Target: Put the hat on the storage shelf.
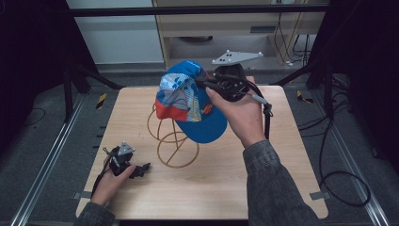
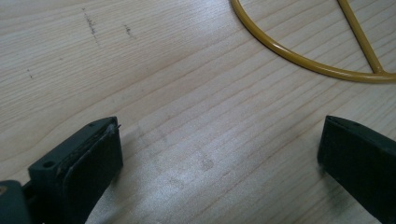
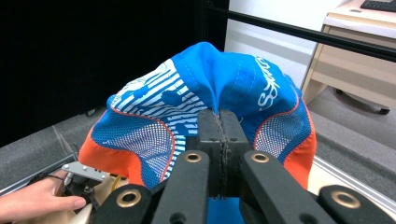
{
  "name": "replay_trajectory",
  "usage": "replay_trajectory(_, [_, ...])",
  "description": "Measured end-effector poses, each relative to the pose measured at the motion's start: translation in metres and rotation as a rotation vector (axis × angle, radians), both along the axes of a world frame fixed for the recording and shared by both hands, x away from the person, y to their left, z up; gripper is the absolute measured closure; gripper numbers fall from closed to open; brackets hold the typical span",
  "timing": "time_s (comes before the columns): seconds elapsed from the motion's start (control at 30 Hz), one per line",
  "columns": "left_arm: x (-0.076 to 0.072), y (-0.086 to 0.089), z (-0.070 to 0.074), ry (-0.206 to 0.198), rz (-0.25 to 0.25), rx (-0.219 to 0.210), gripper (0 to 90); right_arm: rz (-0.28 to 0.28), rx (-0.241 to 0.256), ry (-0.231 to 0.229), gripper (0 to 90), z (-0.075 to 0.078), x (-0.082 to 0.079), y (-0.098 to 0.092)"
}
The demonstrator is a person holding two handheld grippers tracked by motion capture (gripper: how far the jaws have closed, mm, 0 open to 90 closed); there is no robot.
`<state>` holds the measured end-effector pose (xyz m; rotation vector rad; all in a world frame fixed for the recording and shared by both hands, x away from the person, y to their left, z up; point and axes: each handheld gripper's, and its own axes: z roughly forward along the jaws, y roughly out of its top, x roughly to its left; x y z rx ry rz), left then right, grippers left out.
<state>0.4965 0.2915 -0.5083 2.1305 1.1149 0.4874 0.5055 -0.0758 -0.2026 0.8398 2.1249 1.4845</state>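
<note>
Above table, right tongs pinching cap

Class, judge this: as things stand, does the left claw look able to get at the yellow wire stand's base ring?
Probably yes: the left claw is open, low on the table, with bare wood between it and the base ring.
</note>
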Motion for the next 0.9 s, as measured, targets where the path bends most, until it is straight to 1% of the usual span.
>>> replay_trajectory(0.53, [0.0, 0.0, 0.0, 0.0, 0.001, 0.0, 0.0, 0.014, 0.014, 0.001, 90.0, 0.0, 0.002, 0.009])
replay_trajectory(0.9, [0.0, 0.0, 0.0, 0.0, 0.001, 0.0, 0.0, 0.032, 0.012, 0.009, 90.0, -0.004, 0.006, 0.019])
